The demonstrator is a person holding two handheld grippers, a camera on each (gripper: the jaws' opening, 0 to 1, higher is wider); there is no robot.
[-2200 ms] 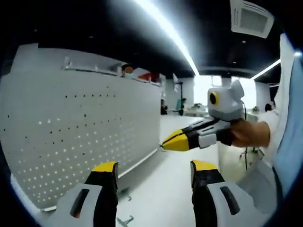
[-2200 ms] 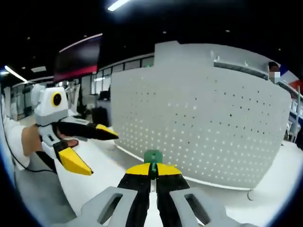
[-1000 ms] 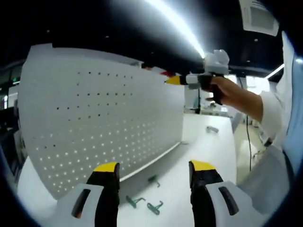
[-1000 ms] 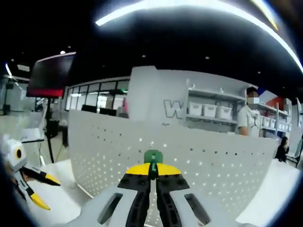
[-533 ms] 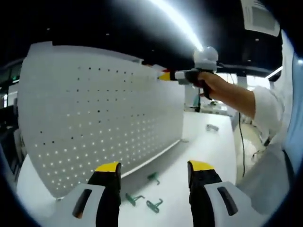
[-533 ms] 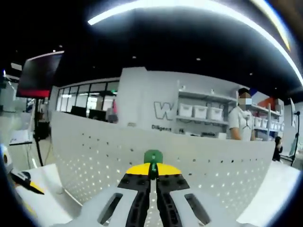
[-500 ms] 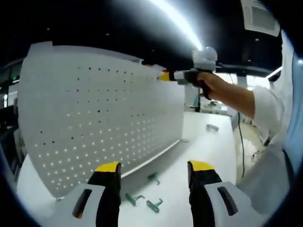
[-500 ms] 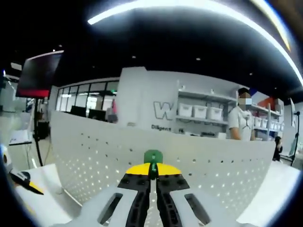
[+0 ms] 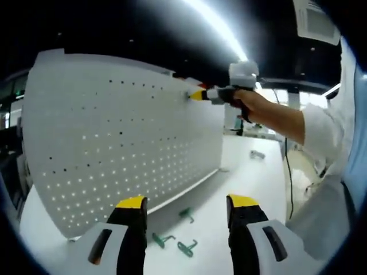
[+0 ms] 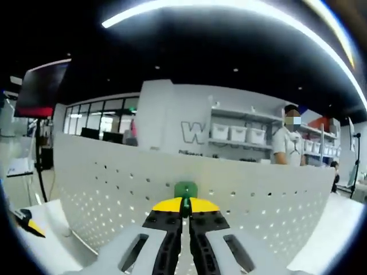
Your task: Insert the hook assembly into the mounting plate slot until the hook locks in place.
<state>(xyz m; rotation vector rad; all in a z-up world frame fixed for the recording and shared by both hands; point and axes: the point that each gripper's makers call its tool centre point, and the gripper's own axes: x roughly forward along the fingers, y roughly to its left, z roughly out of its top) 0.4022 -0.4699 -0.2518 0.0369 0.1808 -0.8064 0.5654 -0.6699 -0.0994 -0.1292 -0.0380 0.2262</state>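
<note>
Green plastic shows between my right gripper (image 10: 184, 207)'s yellow-tipped fingers (image 10: 166, 205): they are clenched on the small green hook assembly (image 10: 185, 191), whose rounded head pokes out just past the tips. It sits right up at the white perforated mounting plate (image 10: 114, 189), near the plate's top edge; I cannot tell whether it touches a hole. In the left gripper view that same right gripper (image 9: 198, 95) reaches in from the right, its yellow tip at the upper part of the plate (image 9: 103, 143), with my hand (image 9: 243, 103) wrapped around its body. My left gripper (image 9: 186, 203) hangs low with its fingers (image 9: 131, 202) spread wide apart, grasping nothing. Between them, on the white bench (image 9: 252, 177) at the plate's foot, lie 3 spare green hooks (image 9: 186, 249).
</note>
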